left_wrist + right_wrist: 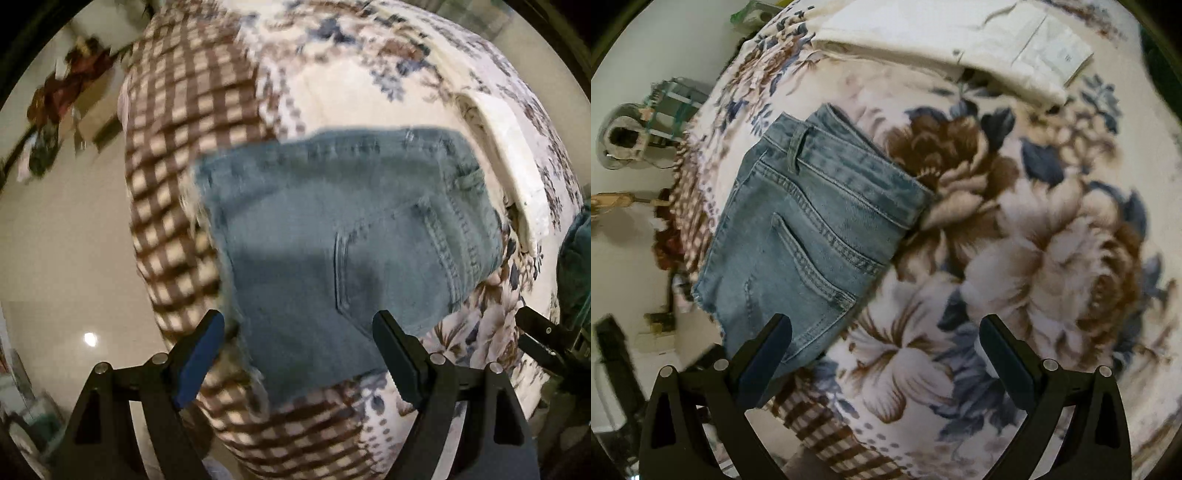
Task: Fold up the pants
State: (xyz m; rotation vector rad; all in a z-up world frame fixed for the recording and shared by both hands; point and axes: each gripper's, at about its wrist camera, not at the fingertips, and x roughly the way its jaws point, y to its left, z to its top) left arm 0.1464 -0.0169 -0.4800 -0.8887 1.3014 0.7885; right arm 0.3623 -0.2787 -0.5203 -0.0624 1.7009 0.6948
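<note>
The light blue jeans [332, 229] lie folded into a compact rectangle on the flowered blanket [332, 88], back pocket and waistband up. My left gripper [299, 332] is open and empty, hovering above the near part of the jeans. In the right wrist view the jeans [812, 236] lie to the left, near the bed's edge. My right gripper [886, 336] is open and empty above the blanket [1034, 240], its left finger over the jeans' near corner. The right gripper's tip [535, 332] shows at the right edge of the left wrist view.
A folded white garment [509, 162] lies on the blanket beyond the jeans, also in the right wrist view [960, 40]. The blanket's brown checked border [173, 147] hangs over the bed's edge. Tiled floor [62, 229] with clutter [62, 96] lies to the left.
</note>
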